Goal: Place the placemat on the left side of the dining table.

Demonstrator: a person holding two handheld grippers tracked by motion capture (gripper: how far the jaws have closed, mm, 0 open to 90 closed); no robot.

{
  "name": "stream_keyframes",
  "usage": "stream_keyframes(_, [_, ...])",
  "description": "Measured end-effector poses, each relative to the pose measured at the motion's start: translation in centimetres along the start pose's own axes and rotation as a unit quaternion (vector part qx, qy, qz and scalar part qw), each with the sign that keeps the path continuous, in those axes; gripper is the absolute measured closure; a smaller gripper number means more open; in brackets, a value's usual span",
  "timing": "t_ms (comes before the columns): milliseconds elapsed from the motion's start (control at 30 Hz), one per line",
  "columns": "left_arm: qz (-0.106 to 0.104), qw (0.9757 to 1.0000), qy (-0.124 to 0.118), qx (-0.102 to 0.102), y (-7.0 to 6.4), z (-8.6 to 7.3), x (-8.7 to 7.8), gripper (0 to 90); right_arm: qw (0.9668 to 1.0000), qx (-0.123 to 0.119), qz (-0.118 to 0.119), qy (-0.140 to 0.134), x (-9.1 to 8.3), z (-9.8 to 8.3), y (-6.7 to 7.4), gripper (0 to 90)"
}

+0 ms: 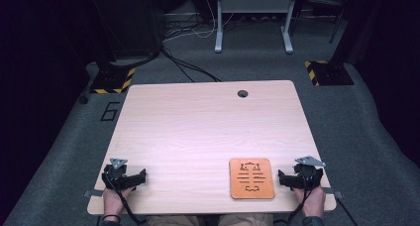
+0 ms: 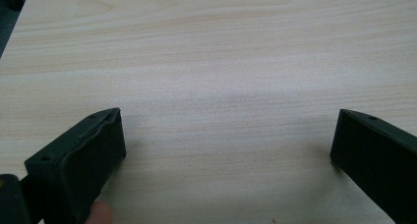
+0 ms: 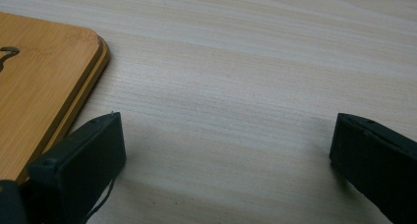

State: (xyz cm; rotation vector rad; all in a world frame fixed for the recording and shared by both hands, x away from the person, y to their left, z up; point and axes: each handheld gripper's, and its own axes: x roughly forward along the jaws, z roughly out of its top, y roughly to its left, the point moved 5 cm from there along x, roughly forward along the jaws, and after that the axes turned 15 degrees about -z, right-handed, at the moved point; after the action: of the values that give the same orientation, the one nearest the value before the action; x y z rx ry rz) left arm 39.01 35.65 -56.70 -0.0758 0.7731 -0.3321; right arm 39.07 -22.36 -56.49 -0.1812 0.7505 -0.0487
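Note:
An orange wooden board (image 1: 251, 178) with cut-out slots lies flat near the table's front edge, right of centre. My right gripper (image 1: 292, 179) rests on the table just right of it, open, with nothing between its jaws. In the right gripper view the board's corner (image 3: 44, 81) lies beside my left-hand jaw, and the gripper (image 3: 226, 145) spans bare wood. My left gripper (image 1: 130, 178) sits at the front left corner, open and empty. In its own view the left gripper (image 2: 228, 145) frames bare tabletop, and a fingertip (image 2: 101, 214) shows at the bottom.
The light wooden table (image 1: 208, 127) has a round cable hole (image 1: 242, 93) near its far edge. Beyond it, grey carpet carries cables, a white desk frame (image 1: 252, 18) and two stands with yellow-black striped bases (image 1: 113, 80).

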Motion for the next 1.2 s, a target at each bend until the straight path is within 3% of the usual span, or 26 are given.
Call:
stream_keyframes(833, [0.0,1.0,0.0,-0.001,-0.09,0.18,0.21,0.0,1.0,0.009,-0.002,0.004,0.02,0.11,0.1,0.0])
stream_keyframes(1200, [-0.001,1.0,0.0,-0.001,-0.11,0.21,0.25,0.0,0.9997,0.014,0.004,0.019,0.03,0.38,0.02,0.0])
